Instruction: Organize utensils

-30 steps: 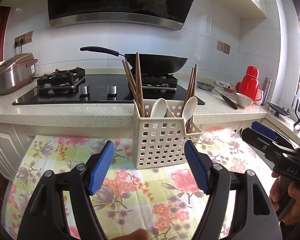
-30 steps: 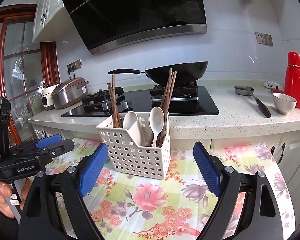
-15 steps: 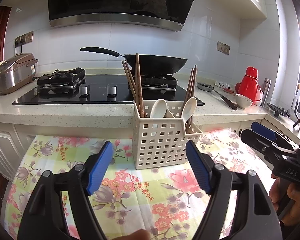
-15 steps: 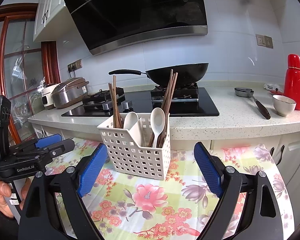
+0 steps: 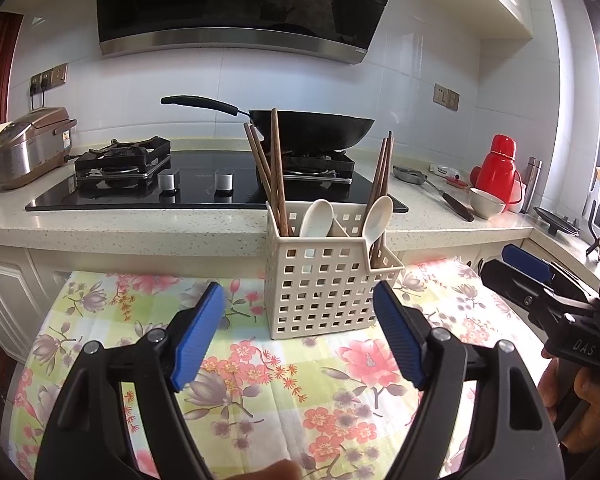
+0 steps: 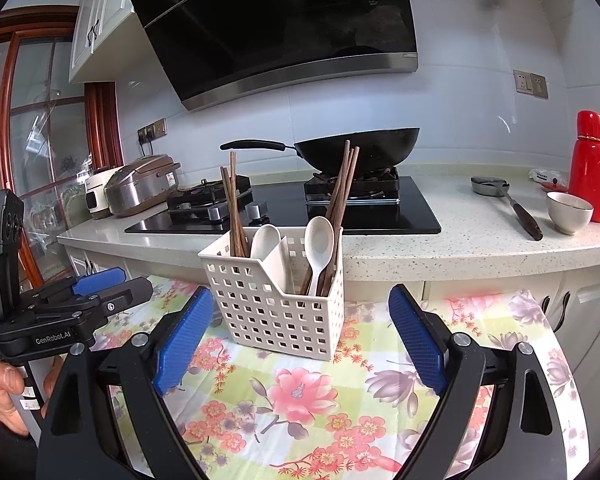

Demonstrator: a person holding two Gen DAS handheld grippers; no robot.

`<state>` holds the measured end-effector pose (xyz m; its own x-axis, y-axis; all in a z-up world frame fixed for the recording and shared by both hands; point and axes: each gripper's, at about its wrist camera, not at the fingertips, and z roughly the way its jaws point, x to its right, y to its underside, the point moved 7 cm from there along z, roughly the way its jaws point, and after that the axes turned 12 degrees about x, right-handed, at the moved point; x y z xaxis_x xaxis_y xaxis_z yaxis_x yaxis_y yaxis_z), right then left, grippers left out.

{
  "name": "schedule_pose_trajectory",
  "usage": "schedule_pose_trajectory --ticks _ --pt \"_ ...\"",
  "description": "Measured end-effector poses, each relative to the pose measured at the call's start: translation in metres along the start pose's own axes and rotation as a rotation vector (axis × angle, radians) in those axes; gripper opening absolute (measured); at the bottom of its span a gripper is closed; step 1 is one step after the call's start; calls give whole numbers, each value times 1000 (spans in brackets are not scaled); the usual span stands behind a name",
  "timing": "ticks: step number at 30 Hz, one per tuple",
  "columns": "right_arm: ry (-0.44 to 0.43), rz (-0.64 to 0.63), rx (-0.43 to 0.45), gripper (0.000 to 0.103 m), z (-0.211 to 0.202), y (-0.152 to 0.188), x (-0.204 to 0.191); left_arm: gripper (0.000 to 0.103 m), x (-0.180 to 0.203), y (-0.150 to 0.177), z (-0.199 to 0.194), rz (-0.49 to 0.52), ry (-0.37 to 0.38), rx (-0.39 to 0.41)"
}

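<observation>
A cream perforated utensil basket point(image 5: 324, 292) point(image 6: 276, 308) stands upright on the floral tablecloth point(image 5: 240, 392). Each of its two compartments holds brown wooden chopsticks point(image 5: 276, 176) point(image 6: 234, 208) and a white spoon point(image 5: 318, 218) point(image 6: 319, 248). My left gripper point(image 5: 300, 320) is open and empty, just in front of the basket. My right gripper point(image 6: 302, 322) is open and empty, also just short of the basket. Each gripper shows at the edge of the other's view: the right one point(image 5: 540, 280), the left one point(image 6: 96, 292).
Behind the table runs a speckled counter point(image 5: 140, 228) with a black hob, a wok point(image 5: 308, 128), a rice cooker point(image 5: 32, 144), a ladle point(image 6: 508, 200), a white bowl point(image 6: 570, 212) and a red flask point(image 6: 592, 164).
Both grippers have drifted very slightly back and down from the basket. Nothing was grasped or released.
</observation>
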<state>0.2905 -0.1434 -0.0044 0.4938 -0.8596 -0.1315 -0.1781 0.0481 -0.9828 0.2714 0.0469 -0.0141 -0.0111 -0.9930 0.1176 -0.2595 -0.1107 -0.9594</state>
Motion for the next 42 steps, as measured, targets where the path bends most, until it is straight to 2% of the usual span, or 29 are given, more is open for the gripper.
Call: schedule_pose_trajectory --ticks 42 --pt "0 1 -1 84 0 -1 -1 79 0 0 -1 -3 -1 3"
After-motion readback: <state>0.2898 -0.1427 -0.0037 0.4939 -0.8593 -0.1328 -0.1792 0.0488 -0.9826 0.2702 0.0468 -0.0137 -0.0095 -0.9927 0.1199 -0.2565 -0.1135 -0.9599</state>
